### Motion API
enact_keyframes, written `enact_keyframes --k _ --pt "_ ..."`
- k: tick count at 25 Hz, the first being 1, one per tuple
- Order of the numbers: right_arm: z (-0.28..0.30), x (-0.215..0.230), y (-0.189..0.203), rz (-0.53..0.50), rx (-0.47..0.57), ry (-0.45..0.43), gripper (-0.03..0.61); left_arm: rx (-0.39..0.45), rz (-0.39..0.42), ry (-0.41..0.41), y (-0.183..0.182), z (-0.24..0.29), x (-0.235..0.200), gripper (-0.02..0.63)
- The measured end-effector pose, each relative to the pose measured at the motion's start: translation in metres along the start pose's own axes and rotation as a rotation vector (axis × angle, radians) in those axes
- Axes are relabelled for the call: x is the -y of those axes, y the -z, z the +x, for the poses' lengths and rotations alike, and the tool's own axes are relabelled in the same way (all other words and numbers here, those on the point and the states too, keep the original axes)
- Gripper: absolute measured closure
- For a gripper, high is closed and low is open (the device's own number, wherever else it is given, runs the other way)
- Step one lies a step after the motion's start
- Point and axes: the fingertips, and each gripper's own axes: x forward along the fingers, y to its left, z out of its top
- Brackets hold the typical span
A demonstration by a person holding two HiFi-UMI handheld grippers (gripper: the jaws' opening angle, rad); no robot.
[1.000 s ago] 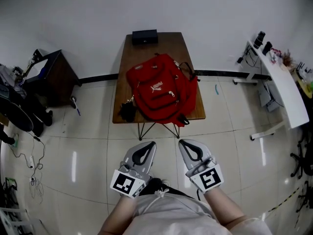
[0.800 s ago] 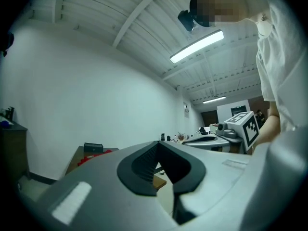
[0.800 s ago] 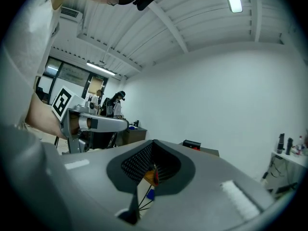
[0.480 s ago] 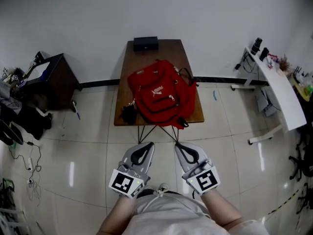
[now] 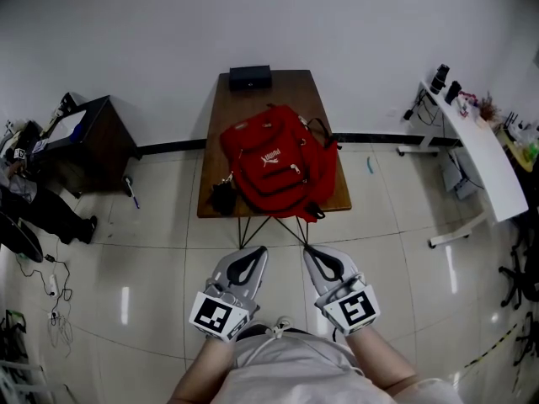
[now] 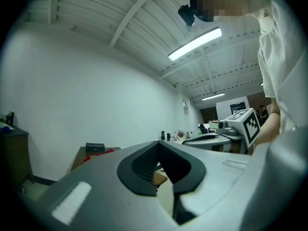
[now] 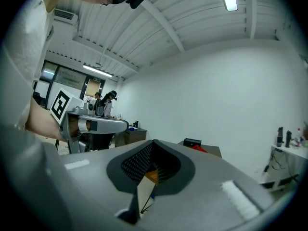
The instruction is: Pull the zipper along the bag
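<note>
Both grippers are held low and side by side over a glossy, pale tiled floor [image 5: 152, 251]. The left gripper [image 5: 253, 253] has its grey jaws pressed together with nothing between them, and the right gripper [image 5: 315, 253] is likewise closed and empty. Straight ahead of both, well apart from them across a stretch of floor, a brown wooden tabletop [image 5: 223, 99] on thin dark legs stands against a plain white wall [image 5: 253, 15]. The red fabric backpack [image 5: 274, 158] lies on that tabletop, covering much of it and reaching its nearer edge. Beyond the backpack, at the end of the tabletop farthest from the grippers, sits a small black box [image 5: 250, 77]. A small black bundle [image 5: 221, 195] lies against the backpack at the nearer corner on the left gripper's side. Farther out on the left gripper's side stands a dark cabinet [image 5: 93, 137]. Far out on the right gripper's side, a long white desk [image 5: 484, 154] carries small clutter.
</note>
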Motion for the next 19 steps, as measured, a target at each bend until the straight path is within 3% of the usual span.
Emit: enact_keyframes --k 19 --pt "-0.0025 0.0054 0.0015 -0.025 0.016 0.015 0.571 0.006 0.018 -0.014 0.0031 0.0046 -0.0002 0.607"
